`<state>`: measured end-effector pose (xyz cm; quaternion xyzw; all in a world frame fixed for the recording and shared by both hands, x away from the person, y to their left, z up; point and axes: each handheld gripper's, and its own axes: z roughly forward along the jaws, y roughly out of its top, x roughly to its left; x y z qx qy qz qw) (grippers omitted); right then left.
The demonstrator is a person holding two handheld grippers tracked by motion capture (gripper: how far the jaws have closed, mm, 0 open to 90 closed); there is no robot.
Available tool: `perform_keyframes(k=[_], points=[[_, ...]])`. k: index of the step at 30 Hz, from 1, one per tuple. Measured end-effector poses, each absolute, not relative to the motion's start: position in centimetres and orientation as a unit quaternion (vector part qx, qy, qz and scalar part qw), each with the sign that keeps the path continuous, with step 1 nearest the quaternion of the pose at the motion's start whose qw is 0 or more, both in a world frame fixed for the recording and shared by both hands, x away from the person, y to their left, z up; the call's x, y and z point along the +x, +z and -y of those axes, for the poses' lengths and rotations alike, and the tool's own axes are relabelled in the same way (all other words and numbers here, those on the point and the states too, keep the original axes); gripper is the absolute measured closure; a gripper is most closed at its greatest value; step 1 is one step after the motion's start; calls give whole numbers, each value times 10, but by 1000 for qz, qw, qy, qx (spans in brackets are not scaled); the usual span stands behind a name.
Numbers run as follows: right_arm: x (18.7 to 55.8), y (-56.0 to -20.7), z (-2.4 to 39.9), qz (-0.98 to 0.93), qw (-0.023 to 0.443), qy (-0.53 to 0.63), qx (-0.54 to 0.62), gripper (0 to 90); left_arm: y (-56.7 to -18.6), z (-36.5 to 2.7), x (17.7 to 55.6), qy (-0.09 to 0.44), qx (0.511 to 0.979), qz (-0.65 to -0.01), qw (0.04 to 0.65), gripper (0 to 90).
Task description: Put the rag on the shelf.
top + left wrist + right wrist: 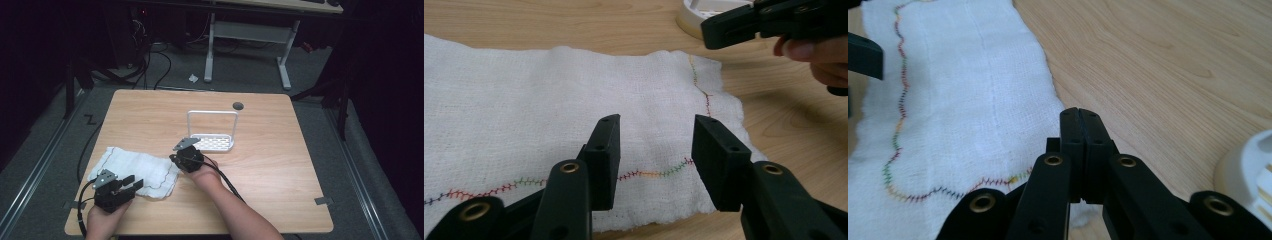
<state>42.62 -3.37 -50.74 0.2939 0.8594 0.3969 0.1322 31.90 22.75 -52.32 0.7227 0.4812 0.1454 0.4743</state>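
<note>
Left tongs (656, 145) agape over unlabelled white cloth (549, 105); right tongs (1081, 117) clenched, empty.

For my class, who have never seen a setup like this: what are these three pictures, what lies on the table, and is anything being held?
A person sits at a wooden table with a hand-held two-jaw gripper in each hand. One picture looks down from above; the other two come from small cameras riding on each gripper, looking along its black jaws. On the table lie a white cloth with coloured stitching and a white rack with a tall handle. The left gripper hangs open over the cloth's edge, gripping nothing. The right gripper is shut at the cloth's corner; whether it pinches the cloth cannot be told.
</note>
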Motion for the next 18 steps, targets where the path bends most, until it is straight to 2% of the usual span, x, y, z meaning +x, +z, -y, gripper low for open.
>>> perform_keyframes(k=[5,10,14,18], points=[[428,-525,29,-881,128,356,285,900,-525,-229,321,138,720,-487,475,547],[419,-529,38,-878,122,363,288,900,-525,-227,322,138,722,-485,473,545],[401,-528,49,-882,121,360,279,900,-526,-225,321,136,724,-484,472,544],[362,-530,76,-884,133,361,266,900,-527,-222,321,131,729,-480,470,535]])
